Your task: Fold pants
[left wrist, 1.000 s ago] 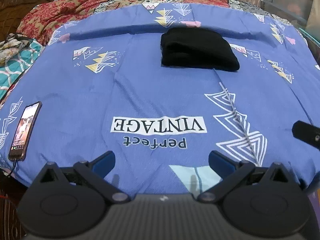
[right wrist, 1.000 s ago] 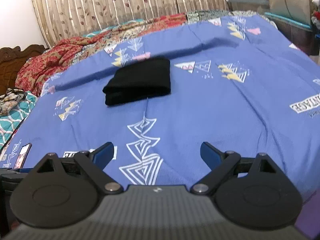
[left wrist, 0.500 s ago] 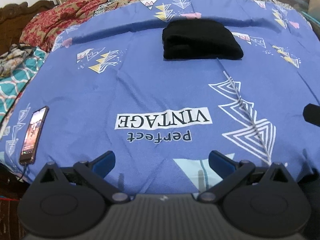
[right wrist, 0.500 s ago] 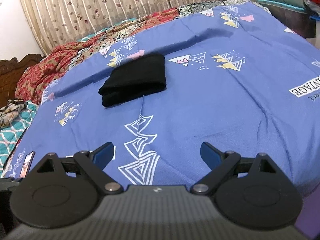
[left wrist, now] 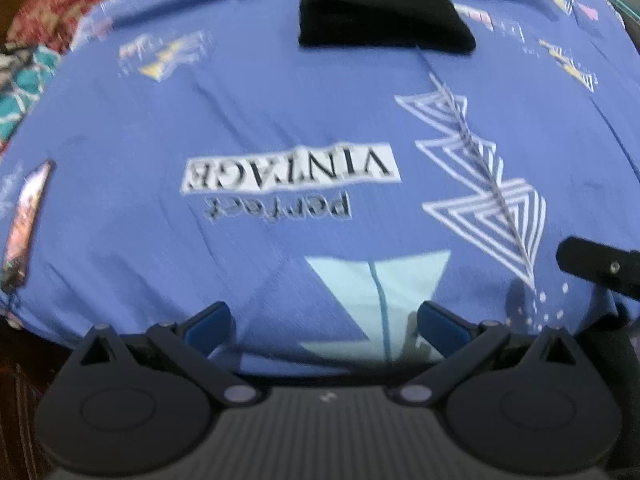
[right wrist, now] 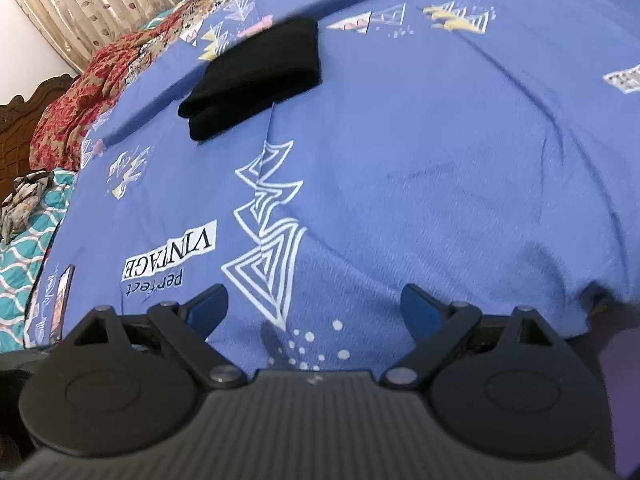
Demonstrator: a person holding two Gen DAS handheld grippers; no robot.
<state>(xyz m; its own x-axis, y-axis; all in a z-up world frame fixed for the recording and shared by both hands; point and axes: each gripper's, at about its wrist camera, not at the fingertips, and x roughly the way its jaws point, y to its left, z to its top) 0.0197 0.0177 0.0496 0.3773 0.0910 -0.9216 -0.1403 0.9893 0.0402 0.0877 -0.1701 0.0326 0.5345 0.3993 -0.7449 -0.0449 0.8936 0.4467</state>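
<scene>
Left wrist view: left hand-held gripper, jaws wide, empty, over near edge of bed sheet. Pants, black, folded, lie far ahead, slightly right. Phone far left at sheet edge.

Right wrist view: right hand-held gripper, jaws wide, empty. Pants far ahead, left of centre, flat on bed sheet. Phone at left edge.
</scene>
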